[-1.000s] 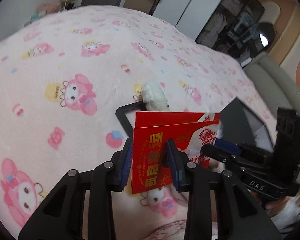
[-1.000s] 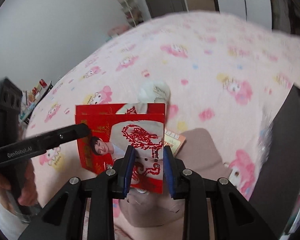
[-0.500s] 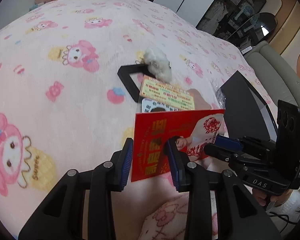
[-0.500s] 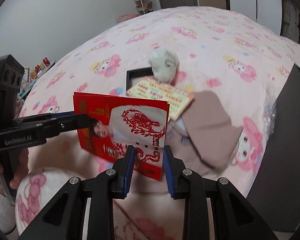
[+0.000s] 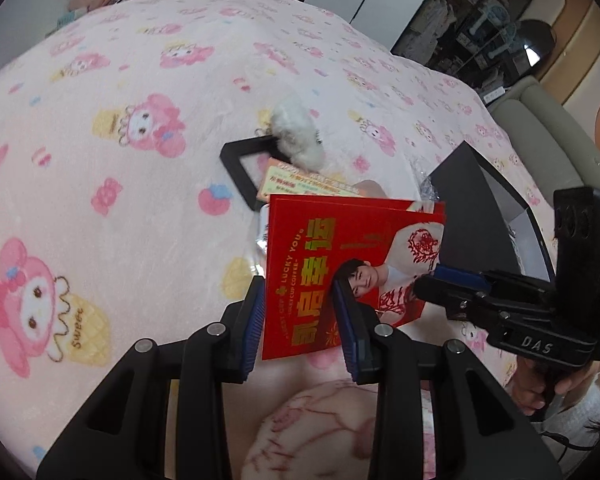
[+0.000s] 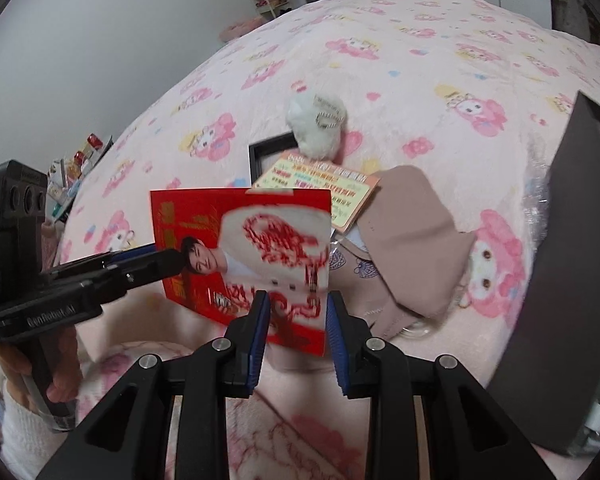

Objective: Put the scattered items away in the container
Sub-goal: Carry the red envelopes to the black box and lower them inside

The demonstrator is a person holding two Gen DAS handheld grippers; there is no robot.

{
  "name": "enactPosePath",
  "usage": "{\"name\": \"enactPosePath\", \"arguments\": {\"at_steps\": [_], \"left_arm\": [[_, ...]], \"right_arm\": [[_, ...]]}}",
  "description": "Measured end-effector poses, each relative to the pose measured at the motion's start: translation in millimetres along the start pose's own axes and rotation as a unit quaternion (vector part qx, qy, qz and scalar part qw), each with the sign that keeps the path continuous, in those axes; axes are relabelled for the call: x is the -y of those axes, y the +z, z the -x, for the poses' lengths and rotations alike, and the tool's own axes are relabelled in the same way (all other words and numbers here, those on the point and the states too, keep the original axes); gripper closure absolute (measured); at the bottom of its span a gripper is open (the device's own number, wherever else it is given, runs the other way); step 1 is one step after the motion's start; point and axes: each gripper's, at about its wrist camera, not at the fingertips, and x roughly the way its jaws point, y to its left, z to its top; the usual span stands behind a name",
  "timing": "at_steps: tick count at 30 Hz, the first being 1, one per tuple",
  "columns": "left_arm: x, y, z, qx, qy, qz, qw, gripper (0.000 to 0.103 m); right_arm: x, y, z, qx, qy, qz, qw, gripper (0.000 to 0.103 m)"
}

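Note:
A red printed card (image 5: 340,264) with gold lettering and a portrait hangs above the pink bed. My left gripper (image 5: 300,320) is shut on its lower left part. My right gripper (image 6: 296,320) is shut on its lower right edge (image 6: 300,292). Each gripper shows in the other's view: the right one (image 5: 428,284) comes in from the right, the left one (image 6: 172,260) from the left. The black box (image 5: 472,200) (image 6: 560,240) stands to the right. Beyond the card lie a white plush (image 6: 318,126), a black frame (image 5: 236,164), a yellow leaflet (image 6: 320,180) and a beige pouch (image 6: 412,240).
A pink cartoon-print blanket (image 5: 120,200) covers the whole bed. Crinkled clear plastic (image 6: 536,200) lies against the box's left side. A person's hand (image 6: 60,364) holds the left gripper's handle. A grey sofa (image 5: 548,128) and cabinets stand beyond the bed.
Both grippers have drawn the red card back towards me, off the pile. The leaflet, the frame and the beige pouch, partly covered before, now show beyond its top edge.

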Motion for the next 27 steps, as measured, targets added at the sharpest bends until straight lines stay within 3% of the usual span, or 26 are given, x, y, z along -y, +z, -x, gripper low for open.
{"name": "enactPosePath", "arguments": {"at_steps": [6,12,17,23,27], "left_arm": [[50,16,29,0.016,-0.037,-0.013,0.9991,0.07],[135,38,35,0.024,-0.087,-0.068,0.9936,0.07],[215,45,11,0.014,-0.119,-0.109,0.9868,0.07],[284,48,-40,-0.036,-0.182,-0.109,0.9766,0.07],[318,45,-74,-0.063,-0.178,-0.117,0.9751,0.07]], "right_arm": [[9,-1,68,0.046,-0.013,-0.031,0.998,0.078],[47,-11,148,0.101,-0.044,-0.065,0.992,0.077],[93,-34,196,0.112,-0.109,-0.082,0.984,0.076],[155,-48,241,0.128,-0.149,-0.115,0.974,0.076],[192,-53,250,0.119,-0.164,-0.131,0.97,0.076]]}}
